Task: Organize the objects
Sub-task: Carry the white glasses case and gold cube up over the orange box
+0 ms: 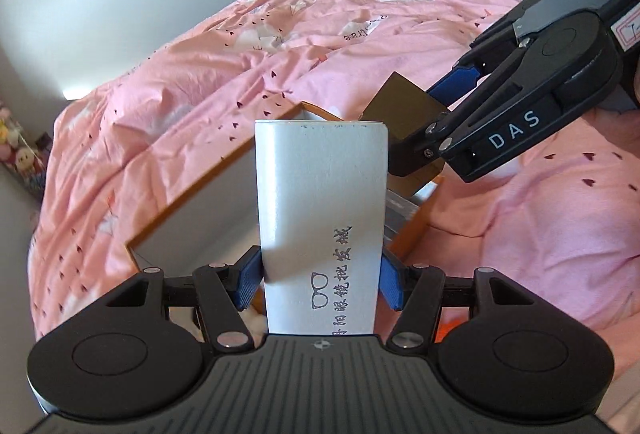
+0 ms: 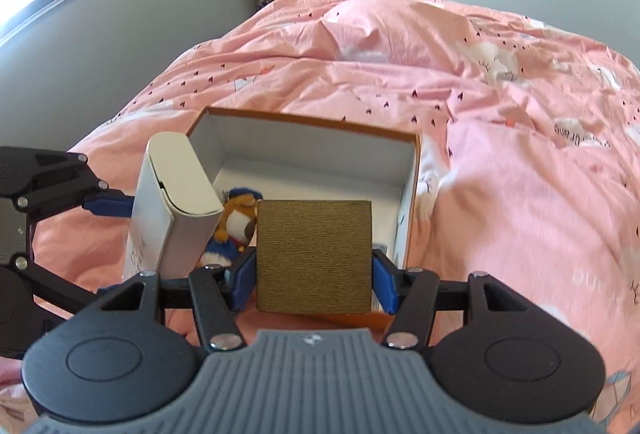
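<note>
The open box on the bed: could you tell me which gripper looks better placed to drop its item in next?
Probably the right gripper: its gold block hangs before the open box.

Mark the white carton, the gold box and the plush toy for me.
white carton (image 1: 320,202): left wrist view, middle of its broad face.
gold box (image 2: 314,254): right wrist view, centre of its front face.
plush toy (image 2: 240,220): right wrist view, its face.
</note>
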A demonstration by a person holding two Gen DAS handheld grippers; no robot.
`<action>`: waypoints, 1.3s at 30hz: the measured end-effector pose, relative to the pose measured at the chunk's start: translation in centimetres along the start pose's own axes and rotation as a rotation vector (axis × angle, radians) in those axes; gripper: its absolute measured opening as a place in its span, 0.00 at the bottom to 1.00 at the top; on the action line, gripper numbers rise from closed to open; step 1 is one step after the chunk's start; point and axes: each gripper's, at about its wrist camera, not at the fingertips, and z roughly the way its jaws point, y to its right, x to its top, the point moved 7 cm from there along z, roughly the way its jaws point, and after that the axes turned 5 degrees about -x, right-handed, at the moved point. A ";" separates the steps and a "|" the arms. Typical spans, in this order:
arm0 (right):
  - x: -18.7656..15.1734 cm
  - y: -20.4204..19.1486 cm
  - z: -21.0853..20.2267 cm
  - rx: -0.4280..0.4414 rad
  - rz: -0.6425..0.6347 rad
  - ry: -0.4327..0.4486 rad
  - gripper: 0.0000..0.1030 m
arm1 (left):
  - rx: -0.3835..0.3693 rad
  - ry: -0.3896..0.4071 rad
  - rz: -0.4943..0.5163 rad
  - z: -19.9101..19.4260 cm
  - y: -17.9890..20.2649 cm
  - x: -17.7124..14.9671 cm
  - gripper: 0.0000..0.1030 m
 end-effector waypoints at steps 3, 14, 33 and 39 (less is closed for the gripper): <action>1.9 0.8 1.4 0.012 0.031 0.001 0.59 | 0.016 -0.029 0.076 1.4 -1.0 1.5 0.67; 5.2 4.5 7.0 -0.054 0.106 -0.015 0.59 | 0.066 -0.205 0.353 10.7 -2.8 3.7 0.67; 7.2 7.9 10.7 -0.091 0.083 -0.039 0.59 | -0.005 -0.408 0.654 20.8 -3.3 2.1 0.67; 7.4 7.8 11.5 -0.043 0.113 -0.058 0.59 | -0.056 -0.453 0.672 21.7 -4.3 0.2 0.67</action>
